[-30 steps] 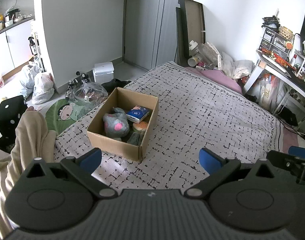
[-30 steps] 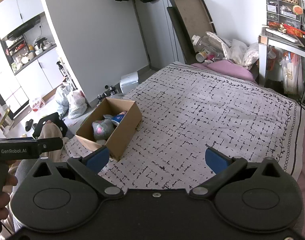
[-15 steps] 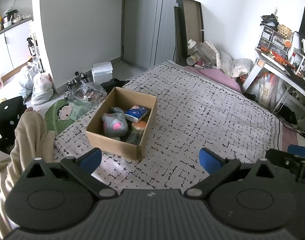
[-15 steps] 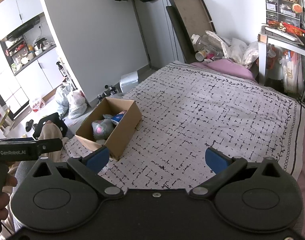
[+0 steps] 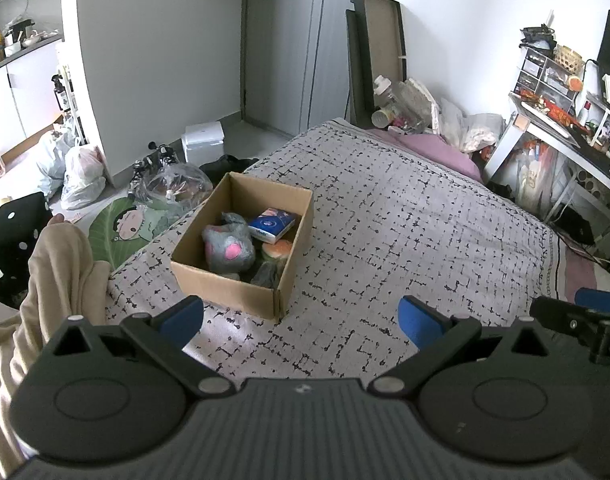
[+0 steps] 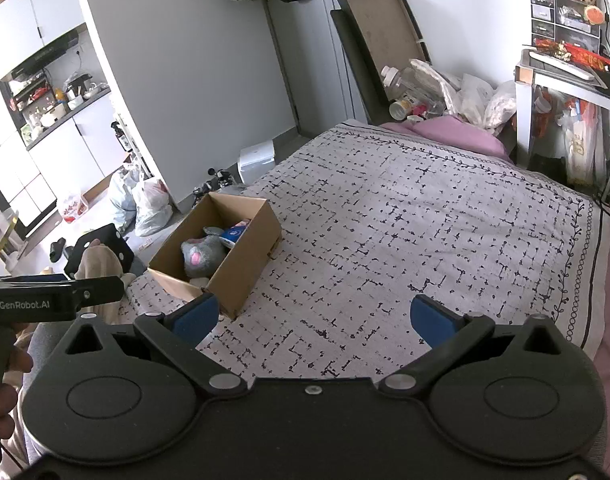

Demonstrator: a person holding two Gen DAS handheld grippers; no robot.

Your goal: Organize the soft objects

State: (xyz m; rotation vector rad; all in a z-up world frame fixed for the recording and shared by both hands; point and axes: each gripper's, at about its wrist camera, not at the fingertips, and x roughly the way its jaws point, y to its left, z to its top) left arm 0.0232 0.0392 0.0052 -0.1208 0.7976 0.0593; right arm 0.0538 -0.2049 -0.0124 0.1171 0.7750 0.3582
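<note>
Meanwhile, both the left gripper (image 5: 301, 318) and the right gripper (image 6: 313, 316) hover spread and empty over the patterned bedspread (image 5: 405, 232), while the cardboard box (image 5: 229, 290), left of centre frame, holds a grey plush toy (image 5: 227, 246) and a blue tissue pack (image 5: 271, 224).

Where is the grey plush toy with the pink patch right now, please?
The grey plush toy lies inside the cardboard box on the bed's left part in both wrist views, beside a blue packet.

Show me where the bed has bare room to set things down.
Free: the patterned bedspread from the cardboard box across to the pink pillow and the right edge. Also the strip between box and both open grippers: left gripper, right gripper. Crowded: inside the box, and the clutter behind the pillow.
</note>
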